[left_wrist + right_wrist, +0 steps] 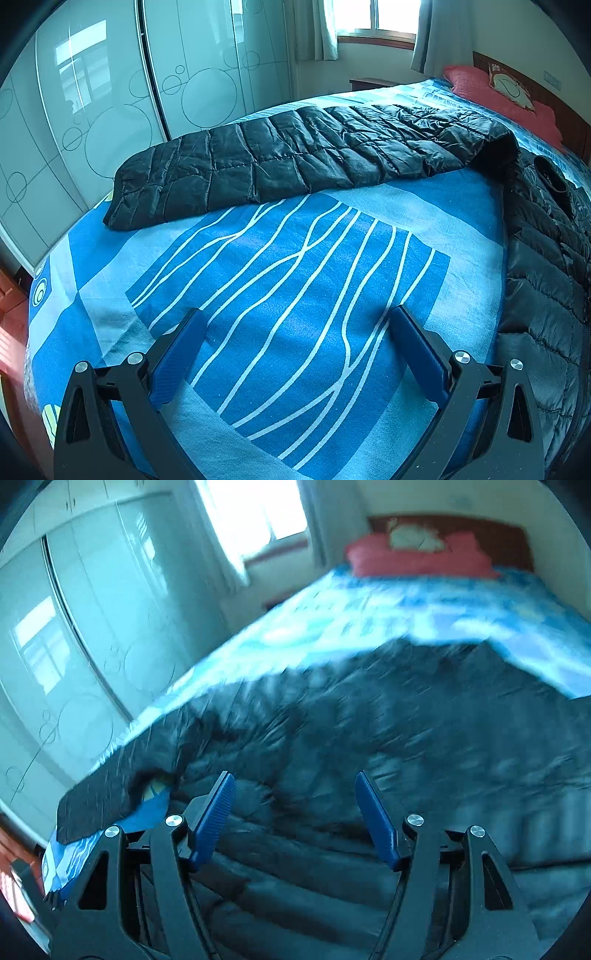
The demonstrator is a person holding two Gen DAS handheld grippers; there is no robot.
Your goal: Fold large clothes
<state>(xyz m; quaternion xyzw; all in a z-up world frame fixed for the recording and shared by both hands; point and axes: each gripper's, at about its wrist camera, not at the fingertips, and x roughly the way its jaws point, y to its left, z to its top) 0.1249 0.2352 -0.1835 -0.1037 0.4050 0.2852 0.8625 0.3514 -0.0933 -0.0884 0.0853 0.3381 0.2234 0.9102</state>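
A black quilted puffer jacket (pixel 303 155) lies spread on a bed with a blue patterned sheet (pixel 295 266). In the left wrist view one long sleeve stretches leftward across the bed and the body runs down the right edge (pixel 546 266). My left gripper (pixel 297 325) is open and empty, above bare sheet, short of the sleeve. In the blurred right wrist view the jacket (pixel 351 738) fills the middle. My right gripper (pixel 295 790) is open and empty, just above the jacket's body. A sleeve cuff (pixel 107 797) lies to its left.
A red pillow (pixel 495 92) and a patterned cushion (pixel 509 85) lie at the wooden headboard (pixel 498 535). Glass wardrobe doors (pixel 110 110) stand along the bed's left side. A curtained window (pixel 373 18) is on the far wall.
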